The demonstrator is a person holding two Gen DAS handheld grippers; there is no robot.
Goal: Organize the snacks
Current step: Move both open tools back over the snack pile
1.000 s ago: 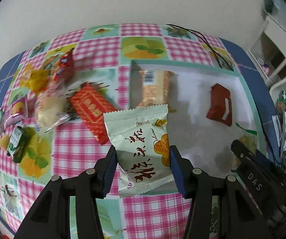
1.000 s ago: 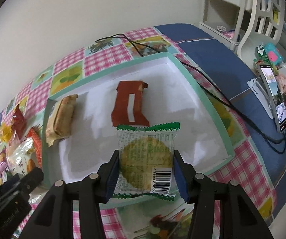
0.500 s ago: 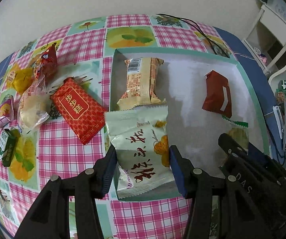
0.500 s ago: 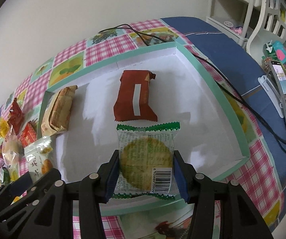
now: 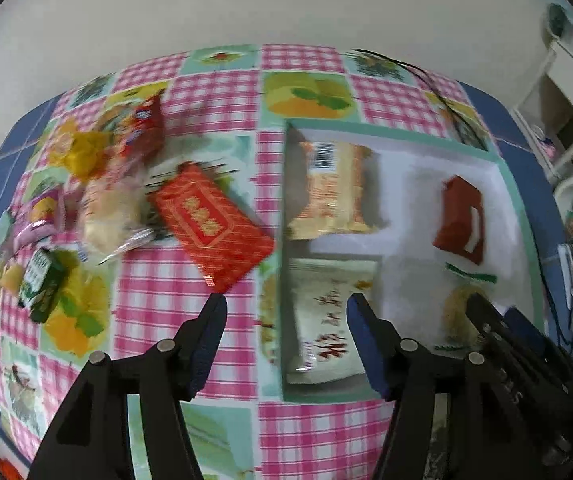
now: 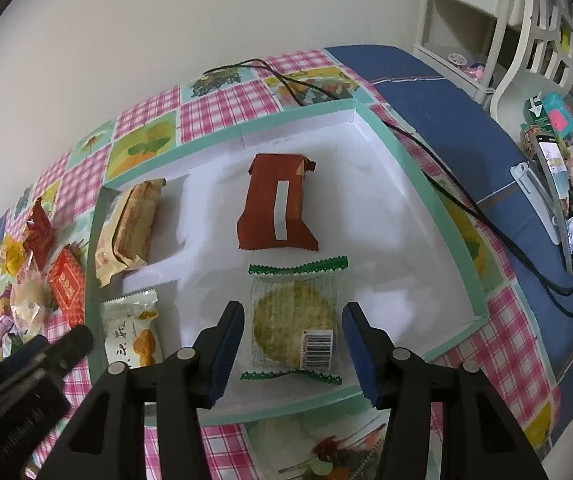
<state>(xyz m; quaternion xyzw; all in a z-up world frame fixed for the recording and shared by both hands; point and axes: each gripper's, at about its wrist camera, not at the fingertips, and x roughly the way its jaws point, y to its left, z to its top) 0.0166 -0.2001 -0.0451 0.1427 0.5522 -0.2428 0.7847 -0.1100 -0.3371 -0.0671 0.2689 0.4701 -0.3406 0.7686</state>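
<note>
Left gripper (image 5: 286, 308): jaws have just been opening and now stand apart, pads clear of the pale green snack packet (image 5: 328, 320), which lies flat in the near-left corner of the tray (image 5: 504, 172), only its right edge near the right finger. Right gripper (image 6: 292, 318): jaws parted, a gap on each side of the clear cracker packet with green crimped ends (image 6: 294, 322), which rests on the tray floor between them, untouched. Beyond the cracker packet lies a dark red wrapper with a white strip (image 6: 278, 208); at far left inside the tray, a beige wafer pack (image 6: 130, 228). Tray is white inside with a mint-green rim and sits on a pink-checked tablecloth (image 5: 158, 292). Left of the tray, on the cloth: a red-and-gold packet (image 5: 210, 224) just beside the rim, then a loose cluster of other snacks (image 5: 106, 212). View from the left gripper is motion-blurred.
</note>
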